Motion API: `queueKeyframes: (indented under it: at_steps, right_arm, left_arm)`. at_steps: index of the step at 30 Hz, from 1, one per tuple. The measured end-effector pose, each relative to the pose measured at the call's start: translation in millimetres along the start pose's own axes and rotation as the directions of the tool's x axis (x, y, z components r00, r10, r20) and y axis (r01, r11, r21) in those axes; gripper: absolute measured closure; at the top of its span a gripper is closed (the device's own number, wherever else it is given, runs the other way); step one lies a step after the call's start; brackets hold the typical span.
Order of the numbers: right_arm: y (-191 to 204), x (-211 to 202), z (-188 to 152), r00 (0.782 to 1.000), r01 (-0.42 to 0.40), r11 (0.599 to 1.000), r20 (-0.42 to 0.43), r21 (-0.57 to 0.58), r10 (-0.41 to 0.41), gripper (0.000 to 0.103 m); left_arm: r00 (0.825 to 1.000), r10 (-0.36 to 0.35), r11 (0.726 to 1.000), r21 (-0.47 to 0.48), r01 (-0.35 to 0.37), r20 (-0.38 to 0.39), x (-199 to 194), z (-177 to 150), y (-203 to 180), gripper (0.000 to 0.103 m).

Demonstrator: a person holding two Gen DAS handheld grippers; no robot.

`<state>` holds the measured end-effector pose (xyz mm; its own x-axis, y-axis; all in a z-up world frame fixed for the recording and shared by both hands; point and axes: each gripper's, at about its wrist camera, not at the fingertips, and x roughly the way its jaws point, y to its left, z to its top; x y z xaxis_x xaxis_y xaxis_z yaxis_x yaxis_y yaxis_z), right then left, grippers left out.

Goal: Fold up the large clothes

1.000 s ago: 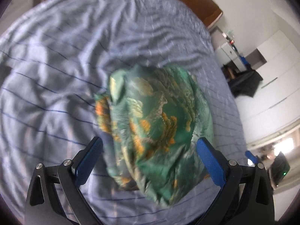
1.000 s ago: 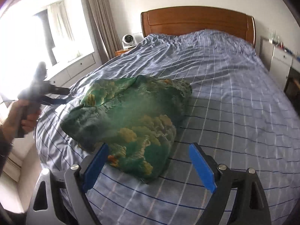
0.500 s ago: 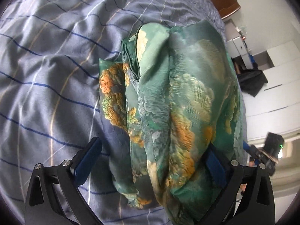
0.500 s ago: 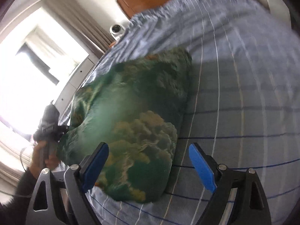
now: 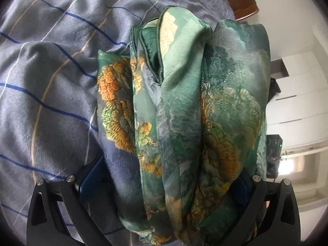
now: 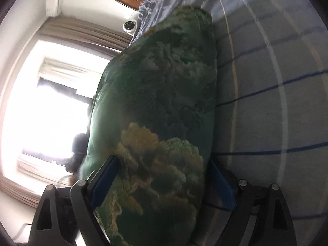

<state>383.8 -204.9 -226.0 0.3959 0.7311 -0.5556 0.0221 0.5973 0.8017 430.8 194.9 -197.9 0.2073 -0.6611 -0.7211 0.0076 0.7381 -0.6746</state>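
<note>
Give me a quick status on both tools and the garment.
Left tool closing around the green floral garment, bunched folds between its fingers. Right tool straddling the same garment. Garment folded on the striped bedspread. Nothing in the way.

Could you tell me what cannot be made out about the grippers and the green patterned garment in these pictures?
- Left wrist view: the folded green patterned silky garment covers the left gripper's right blue pad, so contact there is unclear.
- Right wrist view: motion blur and window glare hide the garment's left edge.
- Both views: the garment's near end is cut off by the bottom edge, between the right gripper's fingers.
</note>
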Motion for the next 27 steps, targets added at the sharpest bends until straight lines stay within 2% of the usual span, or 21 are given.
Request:
queueKeyframes:
  at_steps: [3, 6, 7, 8, 9, 11, 13, 16, 20, 27]
  right_arm:
    - [12, 8, 2, 0.998, 0.061, 0.997, -0.007, -0.05, -0.061, 0.014]
    - [45, 17, -4, 0.98, 0.195, 0.958, -0.002, -0.209, -0.199, 0.016]
    - [57, 20, -8, 0.969, 0.239, 0.932, 0.013, -0.272, -0.245, 0.017]
    - [67, 23, -12, 0.96, 0.272, 0.908, 0.03, -0.317, -0.278, 0.019]
    - [81, 25, -19, 0.945, 0.318, 0.867, 0.06, -0.384, -0.32, 0.02]
    - [100, 29, -32, 0.924, 0.372, 0.8, 0.108, -0.471, -0.366, 0.022]
    - [120, 31, -45, 0.907, 0.412, 0.732, 0.162, -0.543, -0.39, 0.024]
    - [141, 29, -59, 0.896, 0.437, 0.678, 0.218, -0.591, -0.388, 0.027]
    - [161, 16, -73, 0.898, 0.437, 0.654, 0.256, -0.617, -0.359, 0.028]
    - [168, -10, -60, 0.905, 0.426, 0.669, 0.293, -0.609, -0.309, 0.028]
  left_arm:
    - [1.0, 0.018, 1.0, 0.018, -0.018, 0.024, 7, -1, -10, 0.0]
    - [0.998, 0.046, 0.999, 0.015, -0.047, 0.034, 13, -4, -19, 0.001]
    - [0.998, 0.06, 0.998, 0.024, -0.061, 0.037, 13, -5, -23, 0.005]
    - [0.996, 0.081, 0.995, 0.046, -0.083, 0.046, 10, -7, -31, 0.018]
    - [0.994, 0.099, 0.992, 0.068, -0.103, 0.054, 6, -9, -38, 0.029]
    - [0.986, 0.15, 0.981, 0.113, -0.157, 0.073, -4, -15, -54, 0.039]
    - [0.98, 0.174, 0.973, 0.135, -0.186, 0.093, -10, -21, -63, 0.044]
    - [0.972, 0.19, 0.966, 0.152, -0.21, 0.14, -21, -34, -77, 0.046]
    - [0.965, 0.187, 0.962, 0.164, -0.218, 0.186, -32, -41, -95, 0.047]
    - [0.957, 0.163, 0.954, 0.21, -0.215, 0.242, -48, -38, -111, 0.047]
